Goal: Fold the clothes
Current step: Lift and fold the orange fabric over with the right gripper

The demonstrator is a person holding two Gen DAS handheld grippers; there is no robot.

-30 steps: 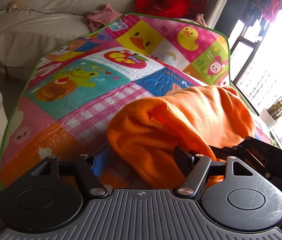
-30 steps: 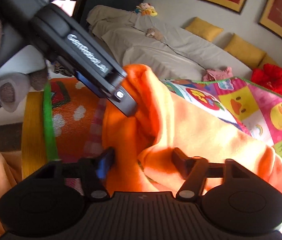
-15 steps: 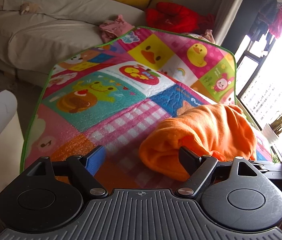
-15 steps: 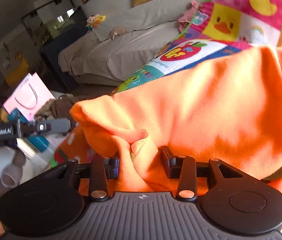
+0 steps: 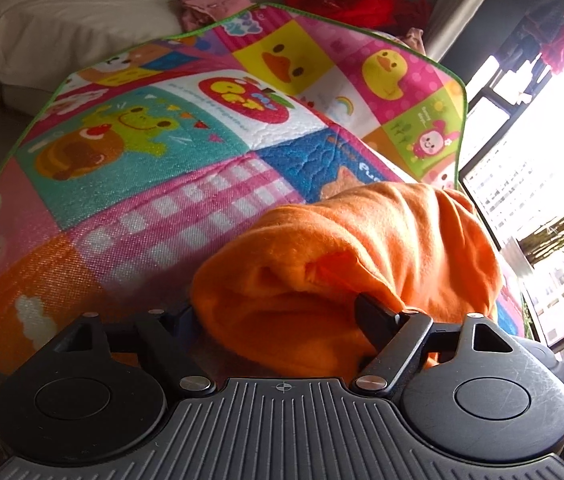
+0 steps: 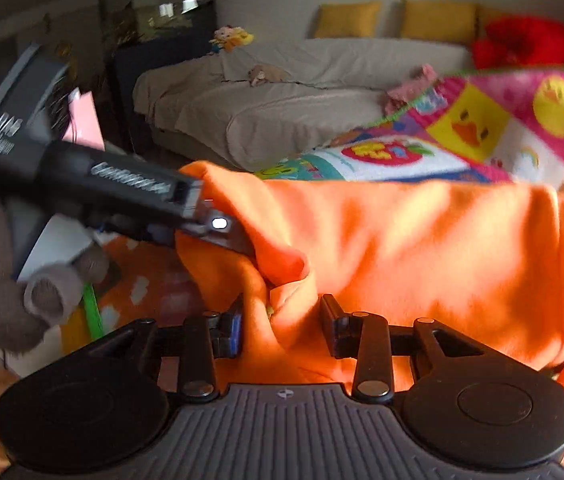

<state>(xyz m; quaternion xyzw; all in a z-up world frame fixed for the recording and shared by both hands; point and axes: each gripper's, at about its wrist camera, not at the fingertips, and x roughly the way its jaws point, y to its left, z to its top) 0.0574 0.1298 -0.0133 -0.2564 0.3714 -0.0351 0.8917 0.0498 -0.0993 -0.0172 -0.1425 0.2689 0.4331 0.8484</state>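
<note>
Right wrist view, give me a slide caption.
Both grippers, right and left, work a bunched orange garment over a cartoon play mat.

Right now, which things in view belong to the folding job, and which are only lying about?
In the job:
- orange garment
- left gripper, jaws around its bunched end
- right gripper, cloth between its jaws
- play mat under it

Lying about:
- red plush
- yellow cushions
- pink clothes
- sofa

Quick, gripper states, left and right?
Left gripper: jaws just been closing, clamped on orange garment.
Right gripper: jaws just been closing, gripping the same garment.
</note>
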